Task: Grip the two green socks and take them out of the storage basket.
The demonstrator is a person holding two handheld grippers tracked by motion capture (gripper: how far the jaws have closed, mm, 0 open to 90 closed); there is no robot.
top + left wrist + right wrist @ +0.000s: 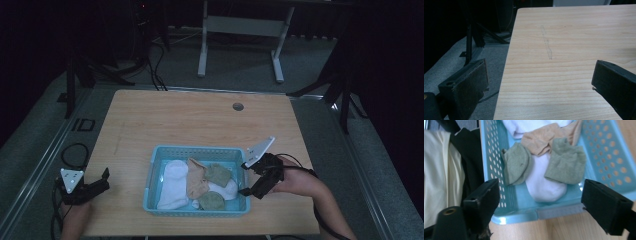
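The wooden worktop (150,115) has a small round hole (238,106) near its far edge, at 12 o'clock from the middle, and behind it, on the grey floor (240,65), a white frame (240,25) stands among black cables (155,65).

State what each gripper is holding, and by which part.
Nothing. The right gripper is open beside the blue basket of socks; the left gripper is open over the table.

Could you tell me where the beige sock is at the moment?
In the high view the beige sock lies mid-basket, between the white sock on its left and a green sock on its right.
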